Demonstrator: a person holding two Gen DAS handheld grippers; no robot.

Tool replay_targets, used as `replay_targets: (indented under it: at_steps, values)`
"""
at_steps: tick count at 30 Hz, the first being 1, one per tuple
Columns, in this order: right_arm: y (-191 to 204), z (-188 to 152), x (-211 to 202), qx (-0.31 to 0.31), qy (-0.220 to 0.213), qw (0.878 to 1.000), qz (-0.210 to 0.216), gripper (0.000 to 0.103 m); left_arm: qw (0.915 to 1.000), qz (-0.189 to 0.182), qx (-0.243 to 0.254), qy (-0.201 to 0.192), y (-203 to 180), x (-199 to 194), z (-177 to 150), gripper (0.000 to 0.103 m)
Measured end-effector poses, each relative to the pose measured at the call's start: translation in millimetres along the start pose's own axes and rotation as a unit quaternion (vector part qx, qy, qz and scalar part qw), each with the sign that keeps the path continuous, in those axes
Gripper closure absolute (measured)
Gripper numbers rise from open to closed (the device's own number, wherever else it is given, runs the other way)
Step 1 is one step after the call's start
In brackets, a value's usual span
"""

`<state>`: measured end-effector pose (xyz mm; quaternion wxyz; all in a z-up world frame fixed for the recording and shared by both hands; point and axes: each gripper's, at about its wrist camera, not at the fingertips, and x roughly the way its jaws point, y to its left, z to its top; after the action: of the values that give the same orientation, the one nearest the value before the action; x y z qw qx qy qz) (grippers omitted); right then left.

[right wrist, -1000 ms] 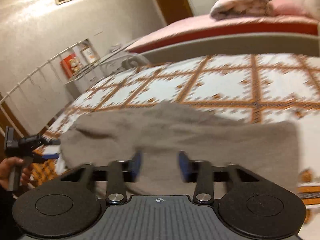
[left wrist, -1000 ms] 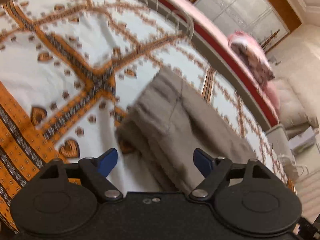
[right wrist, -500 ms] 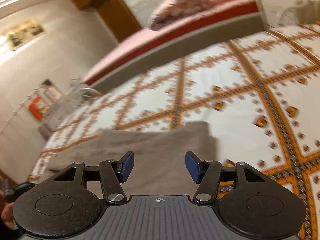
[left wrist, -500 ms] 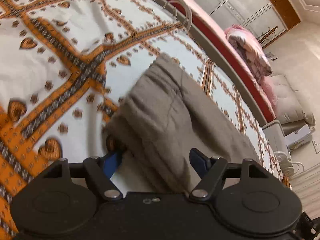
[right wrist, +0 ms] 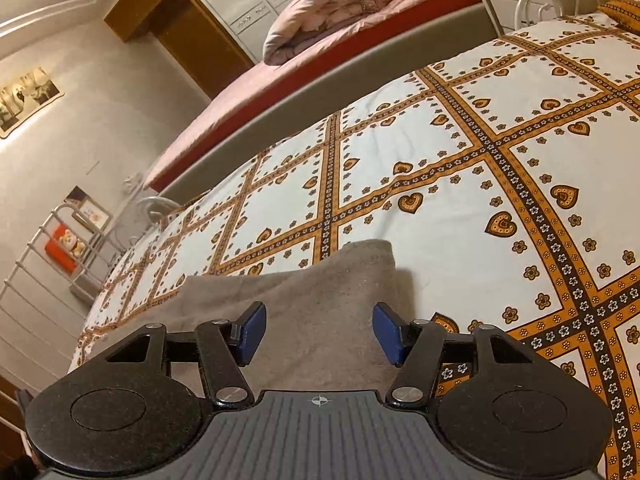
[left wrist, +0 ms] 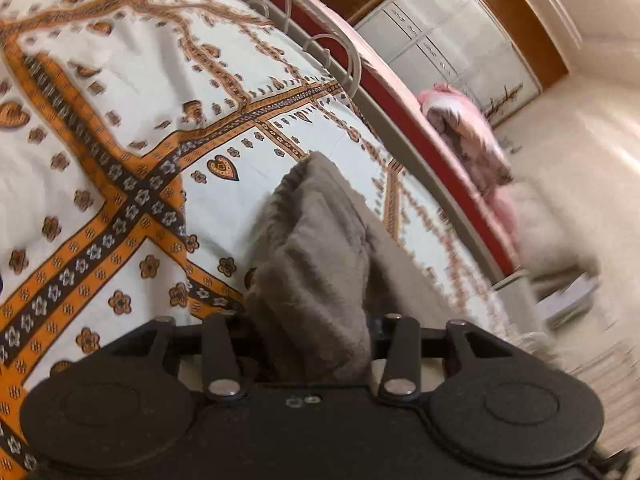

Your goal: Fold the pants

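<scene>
The grey-brown pants [left wrist: 316,248] lie folded on the patterned bedspread [left wrist: 120,152]. My left gripper [left wrist: 310,334] has the near end of the pants bunched up between its fingers; the blue pads are hidden by cloth, and the fabric rises in a hump. In the right wrist view the pants [right wrist: 304,280] lie flat under and ahead of my right gripper [right wrist: 319,332], which is open and empty, its blue pads [right wrist: 252,328] wide apart just above the cloth.
The white and orange bedspread [right wrist: 460,184] stretches far and right. A white metal bed frame [left wrist: 340,52] edges it. Beyond is a second bed with a pink duvet [right wrist: 320,8], a wardrobe [left wrist: 448,36], and a white rail [right wrist: 36,264] at left.
My left gripper moved forward onto the pants' end and closed on the cloth, lifting it. My right gripper swung right along the pants and opened wider.
</scene>
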<state>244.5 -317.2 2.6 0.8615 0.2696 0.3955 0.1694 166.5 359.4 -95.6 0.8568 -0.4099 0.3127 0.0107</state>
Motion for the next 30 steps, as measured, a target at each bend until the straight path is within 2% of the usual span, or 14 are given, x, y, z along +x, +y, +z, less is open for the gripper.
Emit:
replay_targets:
  at_steps: [6,8,14,18,22,27,30]
  values:
    - [-18,4,-5,0.049,-0.009,0.999,-0.003,0.042,0.9972,0.017,0.069,-0.025,-35,-13,-3,0.076]
    - [-24,5,-10,0.065,-0.015,0.998,-0.004,0.041,0.9946,0.004,0.095,-0.041,-57,-21,-4,0.077]
    - [-34,7,-26,0.093,-0.028,0.995,-0.002,0.041,0.9786,-0.027,0.191,-0.073,-143,-24,-22,0.077]
    - [-39,7,-33,0.102,-0.028,0.994,0.0,0.041,0.9681,-0.052,0.237,-0.061,-203,-2,-48,0.077]
    - [-46,7,-44,0.104,-0.033,0.994,-0.001,0.041,0.9557,-0.084,0.28,-0.03,-248,27,-82,0.077]
    - [-63,8,-62,0.114,-0.043,0.993,-0.012,0.041,0.936,-0.125,0.328,0.022,-298,64,-136,0.077]
    - [-72,8,-72,0.122,-0.05,0.991,-0.016,0.041,0.9226,-0.136,0.358,0.048,-320,84,-168,0.077]
